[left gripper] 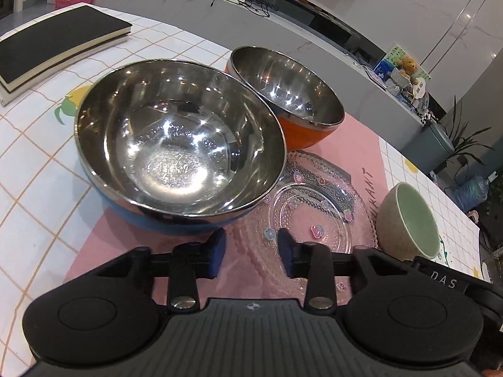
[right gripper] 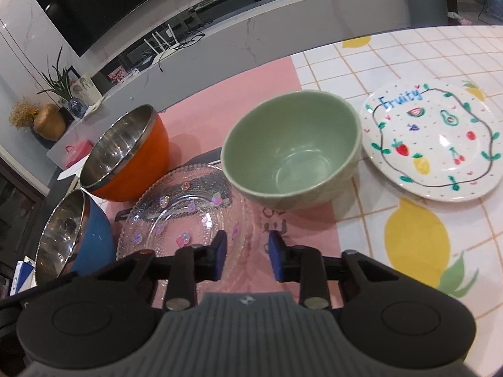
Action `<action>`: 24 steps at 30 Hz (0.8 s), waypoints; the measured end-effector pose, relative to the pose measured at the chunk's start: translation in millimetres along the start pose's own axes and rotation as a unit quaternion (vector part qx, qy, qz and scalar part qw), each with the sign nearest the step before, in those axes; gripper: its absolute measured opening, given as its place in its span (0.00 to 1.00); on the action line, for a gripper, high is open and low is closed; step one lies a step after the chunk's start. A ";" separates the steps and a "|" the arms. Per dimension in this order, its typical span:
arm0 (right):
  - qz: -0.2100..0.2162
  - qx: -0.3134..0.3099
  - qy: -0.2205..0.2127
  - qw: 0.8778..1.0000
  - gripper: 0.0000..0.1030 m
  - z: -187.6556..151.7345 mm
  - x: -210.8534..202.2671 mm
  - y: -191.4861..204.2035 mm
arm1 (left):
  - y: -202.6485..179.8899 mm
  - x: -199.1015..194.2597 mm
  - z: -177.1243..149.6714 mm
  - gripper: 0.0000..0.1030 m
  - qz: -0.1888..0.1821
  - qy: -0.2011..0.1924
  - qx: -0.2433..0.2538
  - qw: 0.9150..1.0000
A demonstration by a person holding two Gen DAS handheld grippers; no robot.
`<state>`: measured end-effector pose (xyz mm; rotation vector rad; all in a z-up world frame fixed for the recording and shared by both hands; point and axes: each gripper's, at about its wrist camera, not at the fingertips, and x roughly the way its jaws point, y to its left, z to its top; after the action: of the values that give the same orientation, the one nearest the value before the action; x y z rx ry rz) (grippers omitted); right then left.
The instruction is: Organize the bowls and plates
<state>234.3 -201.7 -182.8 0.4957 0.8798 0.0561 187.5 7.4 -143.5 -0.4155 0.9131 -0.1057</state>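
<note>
Left gripper (left gripper: pixel 251 253): jaws parted, holding nothing, above the near rim of the clear beaded glass plate with flower decals (left gripper: pixel 309 216). Right gripper (right gripper: pixel 246 256): same gap, nothing held, over that plate's near edge (right gripper: pixel 176 213). Plate lies on the pink mat (left gripper: pixel 352 144). Blue-shelled steel bowl (left gripper: pixel 179 138) sits left of the plate, overlapping its rim; orange-shelled steel bowl (left gripper: pixel 289 94) behind; green ceramic bowl (left gripper: pixel 408 220) right. Only the right view shows the white "Fruity" painted plate (right gripper: pixel 430 141) on the tiled tablecloth. Only the left view shows the black notebook (left gripper: pixel 56 44).
</note>
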 end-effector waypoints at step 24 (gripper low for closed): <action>-0.012 0.001 -0.013 1.000 0.23 -29.1 -30.8 -5.1 | -10.8 -11.1 -20.2 0.27 0.001 0.012 0.021 1.000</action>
<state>191.8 -202.3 -178.3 0.4862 0.8598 0.0266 165.7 -5.7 -141.8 -0.3760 0.9326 -0.1281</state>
